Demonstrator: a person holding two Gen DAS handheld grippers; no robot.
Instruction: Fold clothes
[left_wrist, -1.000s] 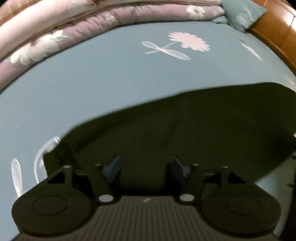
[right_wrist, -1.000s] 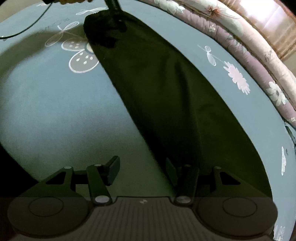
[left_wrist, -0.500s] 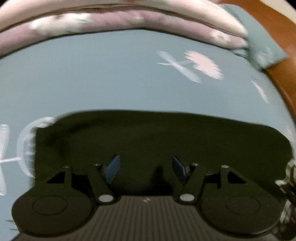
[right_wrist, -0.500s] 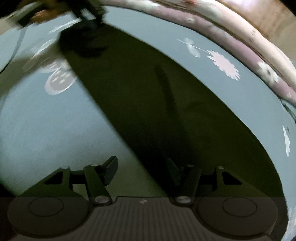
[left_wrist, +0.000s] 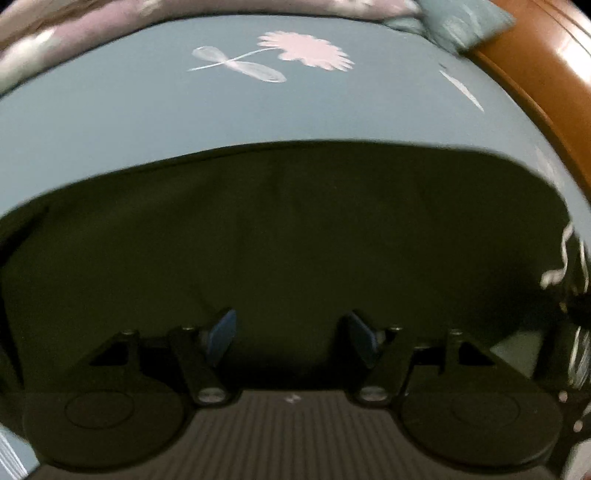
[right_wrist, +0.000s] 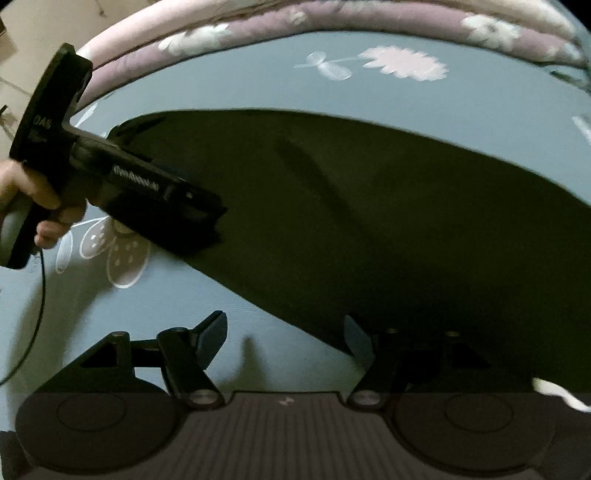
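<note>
The dark garment (right_wrist: 369, 229) lies flat on the blue bed sheet (right_wrist: 258, 85). The left claw (left_wrist: 291, 338) and the right claw (right_wrist: 284, 339) are both opening, with nothing clamped between them.

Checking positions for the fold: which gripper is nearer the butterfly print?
Left. The left gripper hangs right beside the butterfly; the right gripper, jaws opening on nothing, sits farther along the garment edge.

Garment (left_wrist: 295, 240) flat, seemingly, on bedsheet (left_wrist: 147, 110)

Likely a bedroom: floral bedsheet (left_wrist: 147, 110), wooden headboard (left_wrist: 546, 81).
</note>
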